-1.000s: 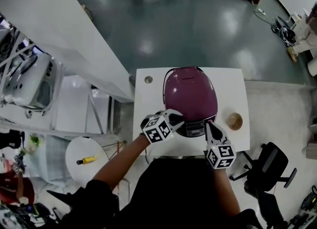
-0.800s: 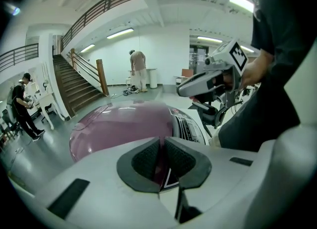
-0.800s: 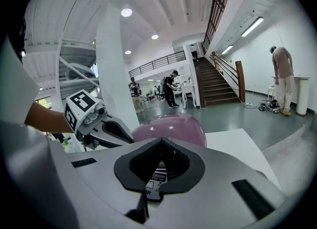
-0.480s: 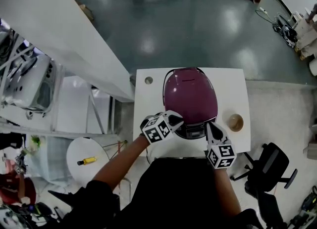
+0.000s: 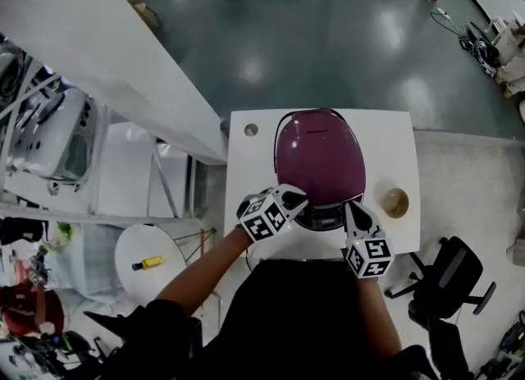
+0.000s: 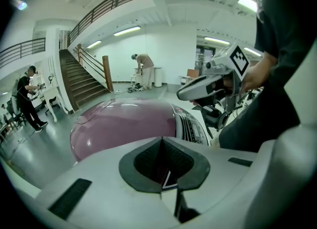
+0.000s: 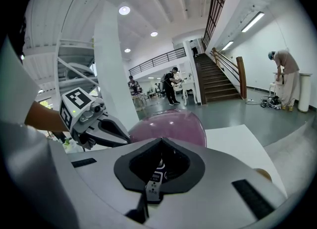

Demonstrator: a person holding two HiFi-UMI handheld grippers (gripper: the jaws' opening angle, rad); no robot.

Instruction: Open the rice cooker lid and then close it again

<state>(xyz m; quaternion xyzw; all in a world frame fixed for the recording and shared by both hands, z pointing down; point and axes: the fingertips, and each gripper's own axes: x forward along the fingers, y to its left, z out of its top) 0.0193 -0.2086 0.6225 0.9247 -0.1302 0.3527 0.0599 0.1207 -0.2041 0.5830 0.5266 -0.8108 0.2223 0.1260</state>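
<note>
Rice cooker (image 5: 320, 157), purple with its lid down, sits in the middle of the white bench (image 5: 244, 165), its control panel (image 5: 322, 221) facing the person. Left tool (image 5: 295, 201) hovers at the cooker's front left edge. Its jaws have just been closing and now meet with nothing between them. Right tool (image 5: 351, 209) is at the front right corner beside the panel, jaws also pressed together and empty. Whether either tip touches the cooker cannot be told. A small brown bowl (image 5: 395, 202) stands on the bench just right of the cooker.
</note>
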